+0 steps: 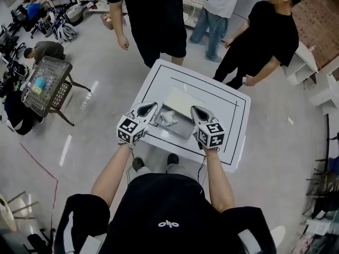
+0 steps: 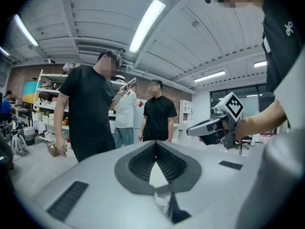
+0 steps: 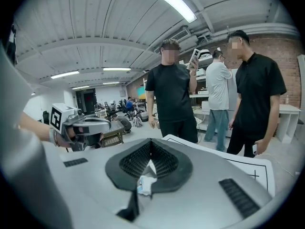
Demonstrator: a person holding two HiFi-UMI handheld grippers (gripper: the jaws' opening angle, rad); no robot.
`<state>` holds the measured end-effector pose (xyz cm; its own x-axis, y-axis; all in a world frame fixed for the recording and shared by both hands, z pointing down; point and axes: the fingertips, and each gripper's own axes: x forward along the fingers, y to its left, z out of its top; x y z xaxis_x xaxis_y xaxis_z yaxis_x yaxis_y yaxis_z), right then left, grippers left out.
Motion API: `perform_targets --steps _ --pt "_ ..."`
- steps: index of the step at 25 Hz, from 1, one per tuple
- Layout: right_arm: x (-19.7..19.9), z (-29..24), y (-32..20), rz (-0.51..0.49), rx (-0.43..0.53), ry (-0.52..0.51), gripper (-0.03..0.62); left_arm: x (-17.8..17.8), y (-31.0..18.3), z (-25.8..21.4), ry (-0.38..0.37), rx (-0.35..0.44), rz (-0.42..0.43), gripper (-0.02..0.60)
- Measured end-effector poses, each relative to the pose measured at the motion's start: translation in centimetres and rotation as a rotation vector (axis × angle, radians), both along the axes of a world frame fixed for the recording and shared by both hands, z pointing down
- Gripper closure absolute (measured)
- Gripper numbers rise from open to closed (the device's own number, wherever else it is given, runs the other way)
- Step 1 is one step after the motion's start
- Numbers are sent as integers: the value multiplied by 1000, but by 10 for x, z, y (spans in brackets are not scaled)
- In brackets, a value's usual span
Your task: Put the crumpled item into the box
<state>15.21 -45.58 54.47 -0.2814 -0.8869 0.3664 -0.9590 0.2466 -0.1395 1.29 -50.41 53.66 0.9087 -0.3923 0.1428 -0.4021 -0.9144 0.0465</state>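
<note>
Nearest to us: our black shirt (image 1: 169,216) is filling the bottom of the head view.
Left side: we are holding the left gripper (image 1: 151,108) just left of the box (image 1: 183,100). Its jaws are pressing together at the tips and pinching nothing there.
Right side: we are holding the right gripper (image 1: 196,111) just right of the box. Its jaws are pressing together too, with nothing at the tips.
Small white bit: one is showing low in the gap in each gripper view. We cannot tell what it is.
Where the task's thing is: the crumpled item (image 1: 168,118) is lying on the gray near part of the box, between the two grippers. Neither one is touching it. We cannot tell if that gray part is the inside or a flap.
Why so: we think the box is sitting in the middle of the table (image 1: 228,142) so both hands are reaching it easily. The grippers are tipping inward, toward the item.
Counting: we are seeing two grippers, one box, one crumpled item, one table, and three people (image 1: 156,20) standing past it.
</note>
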Motion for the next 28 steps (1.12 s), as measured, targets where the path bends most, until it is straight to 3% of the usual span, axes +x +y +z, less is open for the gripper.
perform_targets --steps 11,28 --pt "-2 0 4 92 1 16 585 4 -10 -4 4 0 105 575" --pt "2 7 -7 132 -13 15 585 9 -24 -1 -8 -7 149 575"
